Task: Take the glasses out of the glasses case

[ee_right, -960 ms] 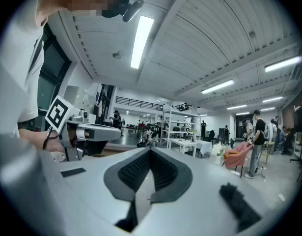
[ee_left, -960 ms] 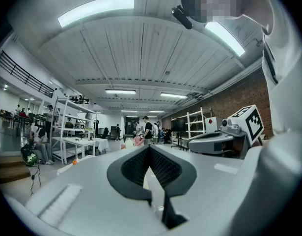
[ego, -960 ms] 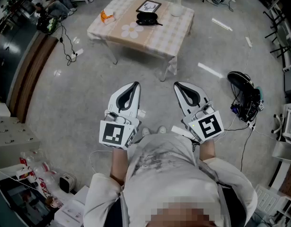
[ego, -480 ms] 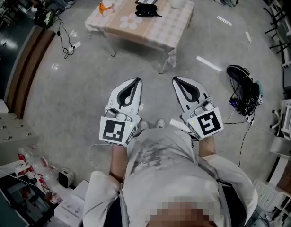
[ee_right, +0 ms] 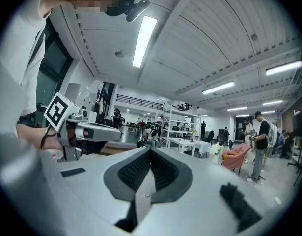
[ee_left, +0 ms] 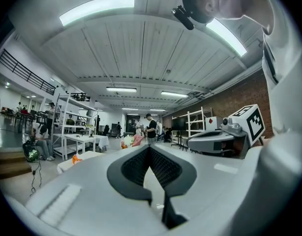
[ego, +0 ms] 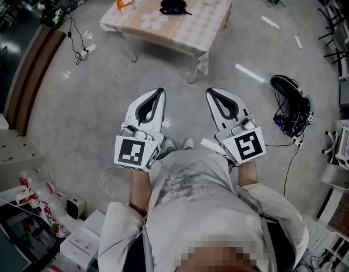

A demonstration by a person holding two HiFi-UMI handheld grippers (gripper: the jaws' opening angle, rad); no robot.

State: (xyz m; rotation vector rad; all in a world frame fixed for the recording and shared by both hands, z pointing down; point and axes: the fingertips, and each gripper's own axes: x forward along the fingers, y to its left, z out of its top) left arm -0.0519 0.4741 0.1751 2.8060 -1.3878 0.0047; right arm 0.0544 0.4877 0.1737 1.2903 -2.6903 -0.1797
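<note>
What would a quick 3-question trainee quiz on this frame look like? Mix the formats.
1. Multiple choice: the glasses case lies A) on the table; B) in a drawer; C) on a chair.
2. Fill in: the left gripper and right gripper both have jaws ___, with nothing between them.
3. True or false: the left gripper touches the glasses case.
Key: 1 A. 2 shut. 3 false; it is held well short of the table.
</note>
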